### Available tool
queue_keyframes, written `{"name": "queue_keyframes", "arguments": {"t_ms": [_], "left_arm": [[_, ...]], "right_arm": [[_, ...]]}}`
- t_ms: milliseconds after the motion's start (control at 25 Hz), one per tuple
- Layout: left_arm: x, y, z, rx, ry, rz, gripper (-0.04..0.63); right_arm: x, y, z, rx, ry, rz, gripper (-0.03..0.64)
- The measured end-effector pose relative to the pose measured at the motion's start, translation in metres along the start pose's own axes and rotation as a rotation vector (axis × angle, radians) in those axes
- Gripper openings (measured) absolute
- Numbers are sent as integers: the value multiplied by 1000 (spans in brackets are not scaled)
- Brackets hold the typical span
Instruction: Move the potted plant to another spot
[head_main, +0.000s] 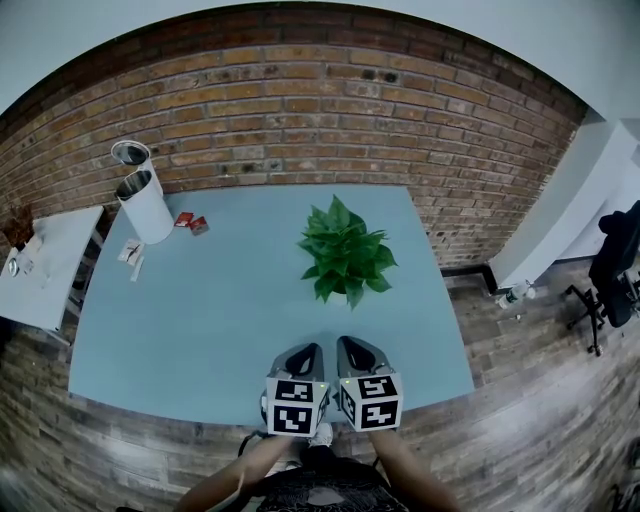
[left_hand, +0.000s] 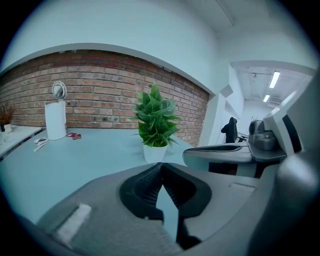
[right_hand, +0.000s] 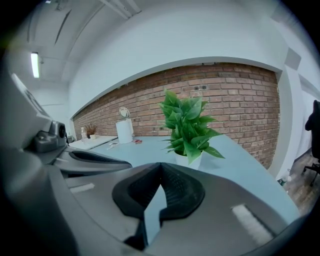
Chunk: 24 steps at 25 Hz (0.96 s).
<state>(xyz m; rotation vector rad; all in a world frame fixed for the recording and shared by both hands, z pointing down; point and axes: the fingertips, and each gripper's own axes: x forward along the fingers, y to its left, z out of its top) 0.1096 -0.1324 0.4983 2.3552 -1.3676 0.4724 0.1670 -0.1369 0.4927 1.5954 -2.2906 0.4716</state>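
Over table (head_main: 200, 300) edge | left tool (head_main: 306, 350) closed, empty | right tool (head_main: 350, 345) likewise

Blue table (head_main: 220, 300): potted plant (head_main: 345, 250), white canister (head_main: 146, 207), red packets (head_main: 192, 223)

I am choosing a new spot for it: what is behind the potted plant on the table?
Behind the potted plant: only bare table, then the brick wall. Its leaves hide the table patch nearest the pot.

Head view: potted plant (head_main: 345, 250) leaves hide its pot; red bits (head_main: 192, 223) at worktop (head_main: 220, 320) 11 o'clock too small to ID.
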Motion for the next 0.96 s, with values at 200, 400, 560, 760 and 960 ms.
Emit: {"name": "queue_keyframes", "arguments": {"t_ms": [200, 400, 560, 760, 960], "left_arm": [[-7, -3, -3, 4, -1, -3, -2], [-14, -5, -8, 4, -2, -4, -2], [-18, -9, -10, 0, -3, -2, -2], [-24, -10, -11, -1, -7, 0, -2], [-29, -9, -17, -2, -6, 3, -2]], "right_arm": [[-7, 3, -4, 9, 1, 1, 6], [-15, 9, -6, 6, -2, 5, 6], [-21, 11, -8, 8, -1, 13, 6], [-26, 15, -9, 3, -1, 18, 6], [-29, 22, -14, 2, -2, 25, 6]]}}
